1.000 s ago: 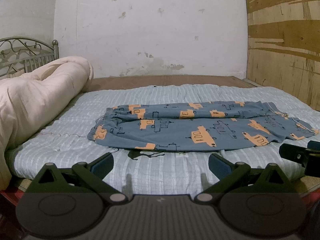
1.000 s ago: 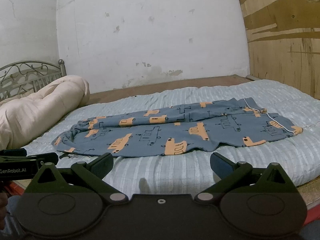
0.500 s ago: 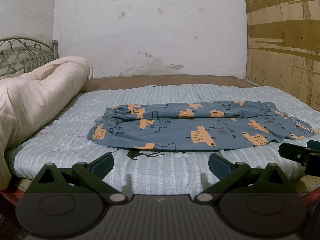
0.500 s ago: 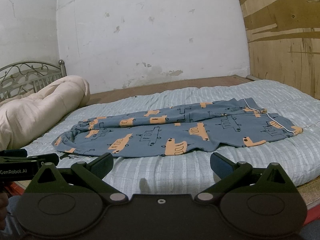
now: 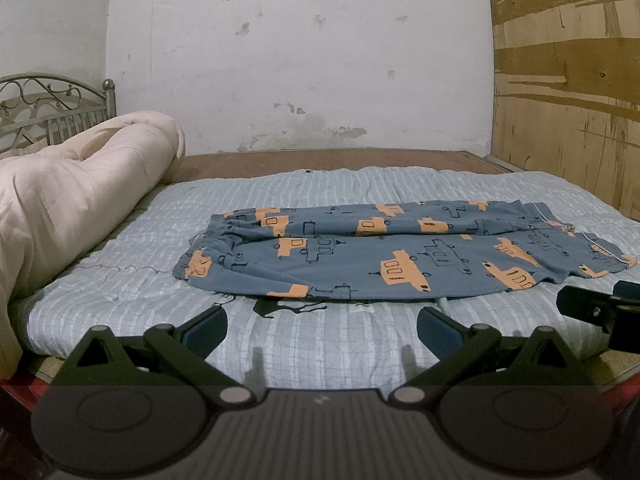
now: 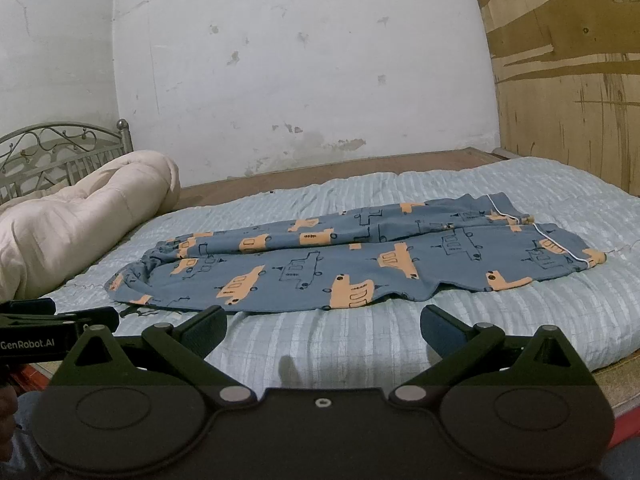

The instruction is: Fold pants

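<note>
Both hand-held grippers hovered at the near edge of the bed with their fingers spread wide and nothing between them. From its own camera the left gripper (image 5: 322,326) sat low over the pale blue striped quilt (image 5: 320,344), its two dark blue pads apart and clear of any cloth; the right gripper (image 6: 324,326) was held the same way, jaws parted and empty, a little farther along the same edge. Each showed in the other's view: the right gripper's black body poked in at the right border of the left view (image 5: 600,312), and the left gripper, lettered GenRobot.AI, lay at the left border of the right view (image 6: 52,328). Just beyond the fingertips, not touched by either tool, the pants (image 5: 384,252) lay flat across the quilt, blue-grey with orange vehicle prints. They were stretched sideways, the gathered waistband (image 5: 204,248) toward the left and the white-piped leg cuffs (image 6: 560,244) toward the right, one leg lying partly over the other. A dark printed figure on the quilt (image 5: 288,308) peeked out from under their near edge. Farther left, a rolled cream comforter (image 5: 80,184) rested against a metal scrollwork headboard (image 5: 48,96). Behind the bed rose a stained white wall (image 5: 300,60), with plywood panelling (image 5: 568,80) on the right.
</note>
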{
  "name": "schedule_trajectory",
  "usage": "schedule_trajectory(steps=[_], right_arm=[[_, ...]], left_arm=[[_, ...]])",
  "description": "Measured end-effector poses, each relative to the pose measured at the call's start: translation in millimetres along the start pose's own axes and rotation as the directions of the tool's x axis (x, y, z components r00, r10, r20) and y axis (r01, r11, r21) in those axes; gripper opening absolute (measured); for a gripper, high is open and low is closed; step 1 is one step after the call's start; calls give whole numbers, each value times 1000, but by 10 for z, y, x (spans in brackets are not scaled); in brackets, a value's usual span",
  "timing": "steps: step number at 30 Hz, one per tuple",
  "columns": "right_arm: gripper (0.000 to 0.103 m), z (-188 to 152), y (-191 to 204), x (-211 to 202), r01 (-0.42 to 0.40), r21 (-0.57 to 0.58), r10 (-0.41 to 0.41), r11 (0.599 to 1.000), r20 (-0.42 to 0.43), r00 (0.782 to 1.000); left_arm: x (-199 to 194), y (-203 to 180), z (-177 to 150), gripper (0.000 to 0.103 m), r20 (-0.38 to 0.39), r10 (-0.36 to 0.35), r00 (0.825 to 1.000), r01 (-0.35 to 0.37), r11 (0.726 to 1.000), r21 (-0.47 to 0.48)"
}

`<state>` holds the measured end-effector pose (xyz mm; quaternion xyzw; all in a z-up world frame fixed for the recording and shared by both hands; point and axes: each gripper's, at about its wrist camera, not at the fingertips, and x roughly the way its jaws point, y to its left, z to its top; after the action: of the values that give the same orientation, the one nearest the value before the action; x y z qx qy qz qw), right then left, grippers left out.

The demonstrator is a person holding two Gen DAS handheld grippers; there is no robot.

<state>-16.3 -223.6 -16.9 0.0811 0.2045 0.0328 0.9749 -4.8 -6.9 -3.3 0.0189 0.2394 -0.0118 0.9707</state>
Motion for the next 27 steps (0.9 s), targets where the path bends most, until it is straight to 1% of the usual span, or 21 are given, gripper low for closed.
schedule_trajectory(steps=[6,9,11,14,16,18,19,21,24,27], right_arm=[[102,-4,1,8,0,0,0,1000,-8,1000],[102,-7,15,13,0,5,0,1000,-21,1000],[102,9,21,27,1,9,0,1000,-38,999],[102,58,31,61,1,15,1,1000,-72,997],[102,98,49,89,-4,16,5,1000,-96,995],[102,159,57,132,-1,14,3,1000,-121,993],[102,189,66,146,2,13,0,1000,-132,991],[102,255,89,188,3,5,-2,1000,-150,989],[102,342,116,260,8,-12,-10,1000,-163,987],[102,405,127,347,9,-24,-13,1000,-174,985]], left_arm=[[14,14,10,102,-17,-10,1000,10,1000,-6],[40,33,18,102,-47,-24,999,23,1000,-19],[69,44,33,102,-81,-32,996,30,999,-29],[148,94,73,102,-168,-60,984,48,996,-76],[217,144,113,102,-237,-77,968,49,991,-121],[274,197,163,102,-286,-100,953,54,985,-163],[296,220,187,102,-293,-110,950,58,982,-180],[321,240,234,102,-285,-113,952,60,980,-188],[383,229,343,102,-272,-96,958,52,985,-165],[491,228,455,102,-277,-84,957,42,987,-155]])
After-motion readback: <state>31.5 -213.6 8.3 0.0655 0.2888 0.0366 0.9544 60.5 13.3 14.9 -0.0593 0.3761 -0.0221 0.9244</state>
